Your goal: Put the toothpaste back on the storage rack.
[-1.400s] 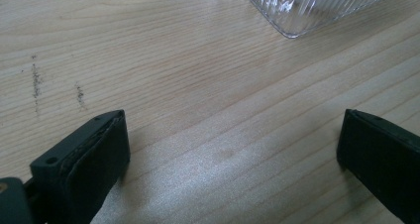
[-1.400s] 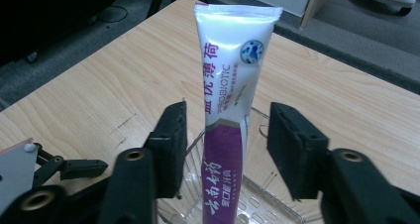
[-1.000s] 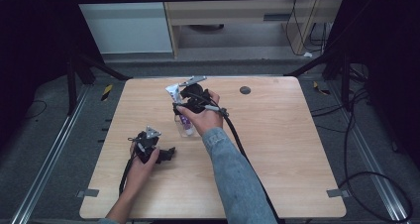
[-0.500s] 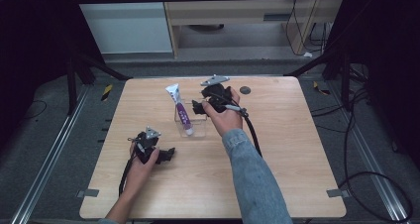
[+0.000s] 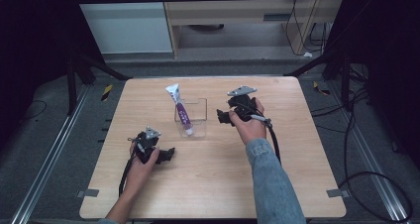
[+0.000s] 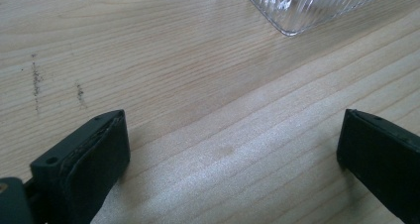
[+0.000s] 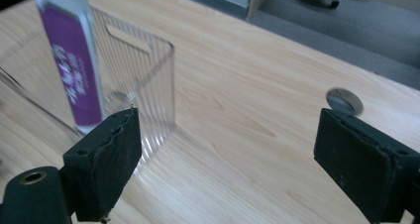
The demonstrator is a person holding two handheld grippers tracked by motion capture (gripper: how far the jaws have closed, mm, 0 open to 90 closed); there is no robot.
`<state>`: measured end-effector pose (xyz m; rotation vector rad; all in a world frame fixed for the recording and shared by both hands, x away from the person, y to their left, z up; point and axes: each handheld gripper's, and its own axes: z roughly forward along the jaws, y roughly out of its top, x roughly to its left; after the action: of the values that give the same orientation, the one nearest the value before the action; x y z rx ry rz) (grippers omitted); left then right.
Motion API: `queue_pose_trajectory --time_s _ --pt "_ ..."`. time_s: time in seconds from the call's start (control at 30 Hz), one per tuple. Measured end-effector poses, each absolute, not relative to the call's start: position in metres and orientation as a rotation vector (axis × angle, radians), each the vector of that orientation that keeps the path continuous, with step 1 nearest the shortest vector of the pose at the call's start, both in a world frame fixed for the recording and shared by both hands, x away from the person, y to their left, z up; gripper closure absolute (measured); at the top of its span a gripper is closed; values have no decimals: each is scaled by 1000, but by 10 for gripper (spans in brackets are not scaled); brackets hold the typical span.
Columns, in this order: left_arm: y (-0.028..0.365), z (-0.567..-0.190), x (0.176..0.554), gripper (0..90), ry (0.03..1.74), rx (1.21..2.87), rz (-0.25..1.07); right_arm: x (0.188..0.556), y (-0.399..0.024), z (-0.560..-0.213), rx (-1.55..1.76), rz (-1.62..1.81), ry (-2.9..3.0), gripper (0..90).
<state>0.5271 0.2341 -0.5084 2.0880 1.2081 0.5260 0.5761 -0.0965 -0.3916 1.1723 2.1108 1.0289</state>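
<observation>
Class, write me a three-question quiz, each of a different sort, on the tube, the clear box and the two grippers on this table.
1. True or false: the purple-and-white tube lies flat on the wooden table.
2. Which gripper is nearer the clear ribbed plastic box: A) left gripper B) right gripper?
3. Fill in: the right gripper's jaws stand ____ with nothing between them.

Key: 1. False, it stands tilted in the box. 2. B. 3. open.

tube (image 5: 181, 112): purple and white
box (image 5: 198, 116): clear, ribbed
worktop (image 5: 297, 149): pale wood grain
claw pads (image 7: 106, 159): black
</observation>
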Motion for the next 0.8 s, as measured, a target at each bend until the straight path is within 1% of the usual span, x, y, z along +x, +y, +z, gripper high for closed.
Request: queue_pose_trajectory --time_s 0.3,0.47,0.67,0.8 --pt "234 -508 527 0 1208 2088 526 569 -133 -415 1270 998 2043 120" --pt "234 -508 527 0 1209 2088 526 566 -144 -423 1289 996 2032 139" --pt "234 -508 527 0 1209 2087 526 563 -159 -433 1317 981 2022 138" --pt "234 -508 527 0 1209 2087 526 559 -172 -446 1358 964 2019 132"
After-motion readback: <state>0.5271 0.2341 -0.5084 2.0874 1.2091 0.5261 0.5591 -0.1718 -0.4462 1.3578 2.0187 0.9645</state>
